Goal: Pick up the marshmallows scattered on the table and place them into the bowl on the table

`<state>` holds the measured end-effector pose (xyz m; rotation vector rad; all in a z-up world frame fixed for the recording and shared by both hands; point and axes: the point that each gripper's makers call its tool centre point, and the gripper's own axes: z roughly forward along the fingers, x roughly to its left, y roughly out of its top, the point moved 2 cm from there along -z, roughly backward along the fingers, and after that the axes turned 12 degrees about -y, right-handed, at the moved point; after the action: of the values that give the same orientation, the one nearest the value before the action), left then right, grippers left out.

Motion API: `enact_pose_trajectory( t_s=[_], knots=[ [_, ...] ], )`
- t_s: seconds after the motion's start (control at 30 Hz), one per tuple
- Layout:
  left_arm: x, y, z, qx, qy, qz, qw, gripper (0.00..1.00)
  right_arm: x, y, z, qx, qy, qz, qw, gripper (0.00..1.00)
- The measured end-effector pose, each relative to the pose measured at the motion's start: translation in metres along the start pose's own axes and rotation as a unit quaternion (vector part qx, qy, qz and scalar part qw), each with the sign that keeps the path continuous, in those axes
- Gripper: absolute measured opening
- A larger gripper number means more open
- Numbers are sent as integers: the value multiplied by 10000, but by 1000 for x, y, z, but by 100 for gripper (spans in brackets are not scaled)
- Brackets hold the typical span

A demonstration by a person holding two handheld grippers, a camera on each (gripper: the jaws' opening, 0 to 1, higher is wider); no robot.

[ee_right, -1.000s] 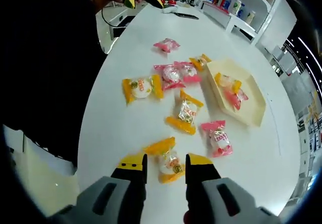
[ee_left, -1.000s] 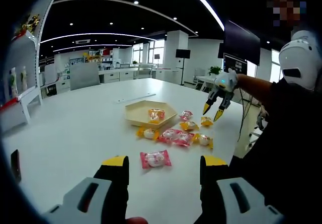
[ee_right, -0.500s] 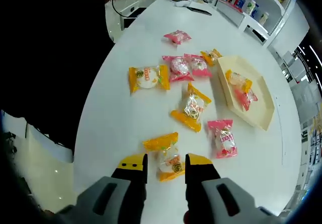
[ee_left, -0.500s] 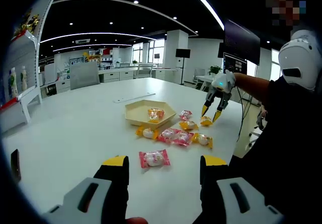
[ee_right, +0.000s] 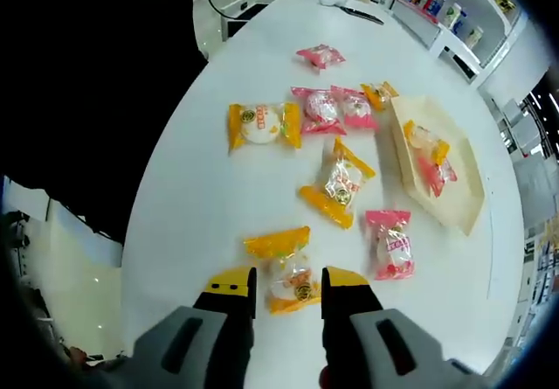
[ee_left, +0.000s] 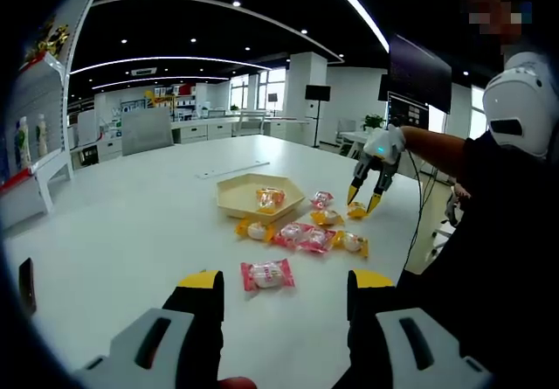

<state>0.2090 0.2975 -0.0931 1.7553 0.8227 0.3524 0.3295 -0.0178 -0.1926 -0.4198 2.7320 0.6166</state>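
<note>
A beige hexagonal bowl (ee_left: 260, 198) (ee_right: 458, 210) sits on the white table with two wrapped marshmallows inside. Several pink and orange packets lie scattered in front of it. My right gripper (ee_right: 288, 280) is open and low over the table, and an orange-wrapped marshmallow (ee_right: 284, 267) lies between its yellow tips. The left gripper view shows that gripper (ee_left: 364, 199) just above the same orange packet (ee_left: 358, 211). My left gripper (ee_left: 286, 281) is wide open near the table, with a pink packet (ee_left: 268, 275) lying just ahead between its jaws, untouched.
Close to the right gripper lie a pink packet (ee_right: 390, 243) and a clear orange-ended one (ee_right: 338, 184). The table's curved edge (ee_right: 166, 162) runs beside the person in dark clothes. A thin black object (ee_left: 26, 286) lies at the table's left.
The right gripper has shifted slightly over the table, the orange packet staying between its open jaws. The left gripper has not moved.
</note>
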Motion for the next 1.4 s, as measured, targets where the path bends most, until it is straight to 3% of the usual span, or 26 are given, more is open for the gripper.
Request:
enact_pose_trajectory(
  t_s=[0.57,1.4],
  knots=[
    [1,-1,-1,-16,-7,-18,10000,57,2,-4,5,104,140,-296,9994,29],
    [4,-1,3,20,-50,-47,10000,57,1,-6,9,78,171,-273,9995,20]
  ],
)
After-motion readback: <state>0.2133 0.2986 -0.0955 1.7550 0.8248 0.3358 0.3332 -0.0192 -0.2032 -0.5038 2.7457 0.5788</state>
